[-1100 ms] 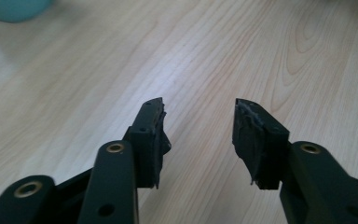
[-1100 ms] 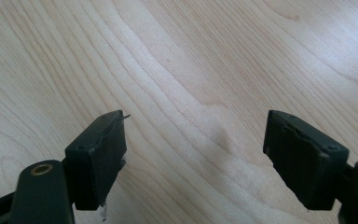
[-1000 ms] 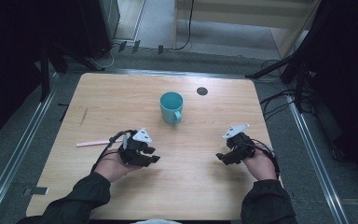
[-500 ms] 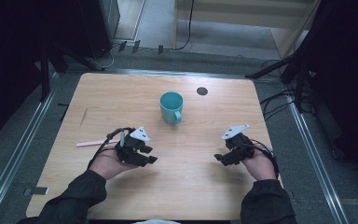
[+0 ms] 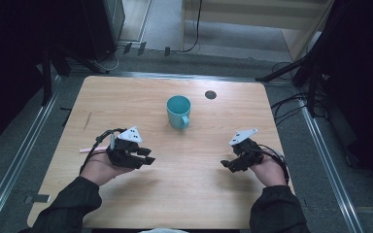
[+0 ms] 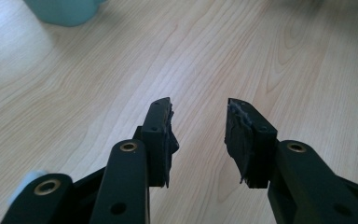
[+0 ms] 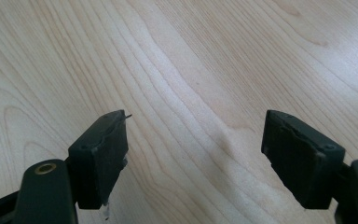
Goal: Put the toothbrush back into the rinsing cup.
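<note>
1. Mug [image 5: 178, 111] is the landmark here: a teal cup standing upright on the wooden table [image 5: 194, 204], toward the far middle, its handle pointing to the person's side. In the left gripper view its base is showing at the top left corner [image 6: 65, 11].

2. The left gripper [image 5: 145, 159] is hovering on the person's side of the mug and off to its left, well apart from it. Its jaws are standing narrowly parted with nothing between them, as the left gripper view is showing [image 6: 198, 128].

3. The right gripper [image 5: 227, 165] is resting on the person's side of the mug and to its right, also well apart. Its jaws are gaping wide over bare wood [image 7: 193, 149] and gripping nothing.

4. A thin pink stick [image 5: 90, 149] is lying to the left of the mug, just beside the left hand [image 5: 99, 167] and partly behind it. What it is, I cannot tell.

5. By my judgement the work is sitting at its opening step: both tools are empty and neither is touching the mug.

6. The next move is probably calling for a reach toward the mug, with the jaws spread wider than its wall or handle before closing on it.
</note>
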### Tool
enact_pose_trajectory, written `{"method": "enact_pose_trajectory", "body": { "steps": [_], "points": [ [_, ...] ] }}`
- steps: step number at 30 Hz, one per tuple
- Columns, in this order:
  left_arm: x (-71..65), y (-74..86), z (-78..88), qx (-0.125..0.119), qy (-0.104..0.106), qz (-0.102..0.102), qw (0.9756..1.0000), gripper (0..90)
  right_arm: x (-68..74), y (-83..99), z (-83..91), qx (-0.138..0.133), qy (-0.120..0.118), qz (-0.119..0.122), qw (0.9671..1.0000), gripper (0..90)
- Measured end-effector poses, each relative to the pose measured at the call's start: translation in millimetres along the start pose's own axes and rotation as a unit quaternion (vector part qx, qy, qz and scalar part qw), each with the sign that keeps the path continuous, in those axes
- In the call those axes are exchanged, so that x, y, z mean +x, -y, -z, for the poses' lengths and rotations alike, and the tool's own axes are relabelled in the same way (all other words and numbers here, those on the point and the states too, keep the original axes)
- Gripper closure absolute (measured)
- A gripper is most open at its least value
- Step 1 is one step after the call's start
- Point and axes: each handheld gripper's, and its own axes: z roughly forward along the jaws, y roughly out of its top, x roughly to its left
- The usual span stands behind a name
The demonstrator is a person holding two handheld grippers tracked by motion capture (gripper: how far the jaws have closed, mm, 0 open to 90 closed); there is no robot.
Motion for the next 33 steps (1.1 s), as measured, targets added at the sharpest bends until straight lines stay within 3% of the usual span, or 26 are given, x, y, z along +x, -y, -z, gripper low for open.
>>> {"method": "enact_pose_trajectory", "body": {
  "steps": [8, 11, 15, 18, 19, 22, 30, 33],
  "points": [
    [7.4, 1.5, 14.8, -0.029, -0.01, 0.014, 0.9994, 65.2, 1.3, -1.5, -1.1, -0.001, 0.0, 0.003, 1.0, 22.9],
    [15.8, 6.3, 21.0, -0.029, -0.016, 0.03, 0.999, 66.3, 4.0, -3.8, -3.1, -0.006, 0.003, 0.006, 1.0, 23.2],
    [21.2, 9.7, 26.5, -0.024, -0.023, 0.032, 0.9989, 63.9, 4.0, -5.2, -3.1, -0.013, -0.003, 0.005, 0.9999, 23.2],
    [22.3, 11.0, 28.2, -0.02, -0.011, 0.043, 0.9988, 64.1, 3.8, -5.7, -4.4, -0.008, -0.008, 0.002, 0.9999, 23.3],
    [21.2, 11.1, 29.9, -0.018, -0.004, 0.031, 0.9994, 63.8, 4.0, -5.9, -5.4, -0.004, -0.012, 0.002, 0.9999, 23.3],
    [20.7, 10.8, 31.6, -0.016, -0.001, 0.028, 0.9995, 61.3, 4.6, -6.6, -6.9, 0.002, -0.013, 0.003, 0.9999, 23.6],
    [30.8, 20.9, 38.6, -0.004, -0.025, 0.049, 0.9985, 58.9, 5.6, -10.4, -9.0, 0.003, -0.022, 0.005, 0.9997, 23.9],
    [35.5, 24.6, 45.0, 0.003, -0.044, 0.045, 0.998, 58.7, 5.8, -12.2, -10.2, 0.004, -0.021, 0.007, 0.9998, 23.8]
  ]
}}
